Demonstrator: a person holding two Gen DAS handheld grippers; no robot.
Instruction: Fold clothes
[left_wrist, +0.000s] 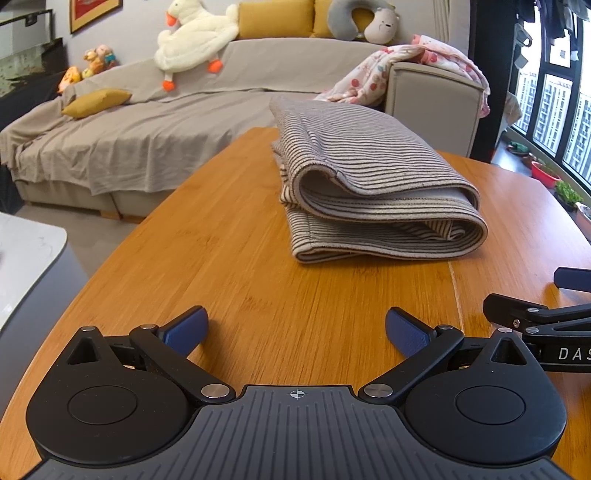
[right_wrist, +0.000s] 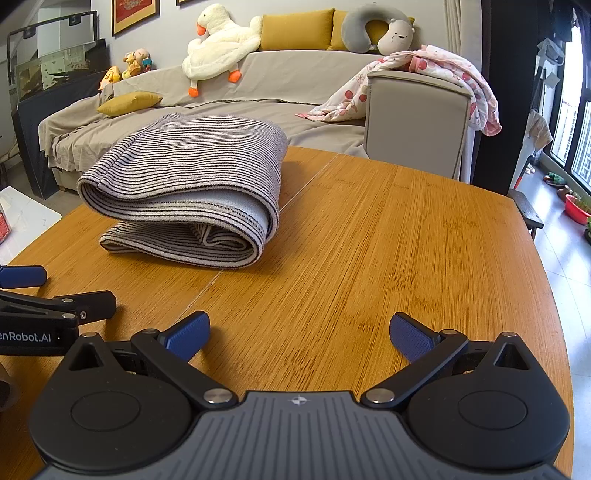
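Bamboo-toned wooden table spreads wide, with bare board open to the right of the garment and in front of both claws; a grey sofa stands beyond its far edge. Folded striped garment lies on the table's far part, long axis running away from the cameras, rolled fold facing them. Left gripper and right gripper both gape wide, holding nothing, well short of the cloth.

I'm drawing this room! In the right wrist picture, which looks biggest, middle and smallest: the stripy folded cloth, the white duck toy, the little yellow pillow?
Largest to smallest, as they look:
1. Stripy folded cloth, though it lies nearest the camera.
2. White duck toy.
3. Little yellow pillow.
The cloth's real size against the duck is unsure.
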